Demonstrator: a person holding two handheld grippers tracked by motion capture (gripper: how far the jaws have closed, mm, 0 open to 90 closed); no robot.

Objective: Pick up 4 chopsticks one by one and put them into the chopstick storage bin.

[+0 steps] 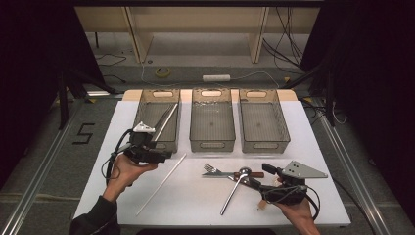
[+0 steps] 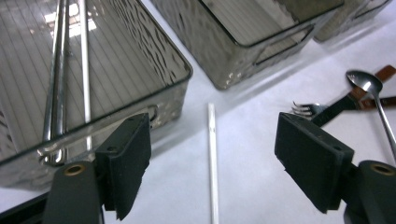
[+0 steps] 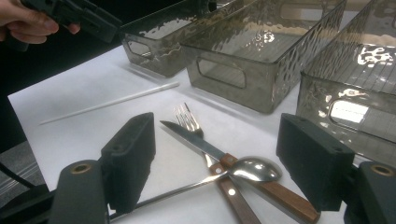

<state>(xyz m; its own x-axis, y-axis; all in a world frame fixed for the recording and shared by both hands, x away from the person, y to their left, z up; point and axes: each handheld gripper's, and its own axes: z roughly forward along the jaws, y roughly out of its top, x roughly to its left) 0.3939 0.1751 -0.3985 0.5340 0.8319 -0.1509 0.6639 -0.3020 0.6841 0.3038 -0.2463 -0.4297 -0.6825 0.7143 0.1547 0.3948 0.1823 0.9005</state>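
Looks forward and down from above the near edge of the white table (image 1: pixel 205 200), far enough off to take in all three bins at the far edge. Rides low and close by the left bin (image 2: pixel 140 60), facing the right edge (white straw (image 2: pixel 212 158) and fork (image 2: pixel 306 109) shared with the overhead). Sits just above the cutlery near the right corner, facing the far left, sharing that straw (image 3: pixel 112 102) and fork (image 3: pixel 187 116).

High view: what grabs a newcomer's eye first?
Three smoky clear bins in a row at the far side of the white table; the left bin holds metal rods. Nearer, a crossed fork, knife and spoon lie before the open right gripper.
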